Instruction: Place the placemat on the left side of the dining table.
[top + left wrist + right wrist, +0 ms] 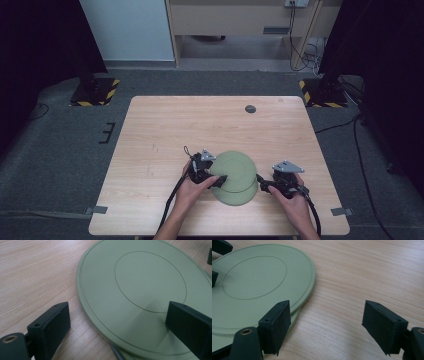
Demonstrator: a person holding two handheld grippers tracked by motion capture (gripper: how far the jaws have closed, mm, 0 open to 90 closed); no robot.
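high view: two stacked green plates (235, 175) sit near the front of the surface (200, 125), with the left gripper (220, 179) and right gripper (261, 184) at opposite edges
left gripper view: jaws spread, straddling the top plate (140, 290) rim, no pinch
right gripper view: jaws spread wide, one right beside the top plate (262, 282), just bare wood between

You'll find no readable text, label, brand or number on anything here.
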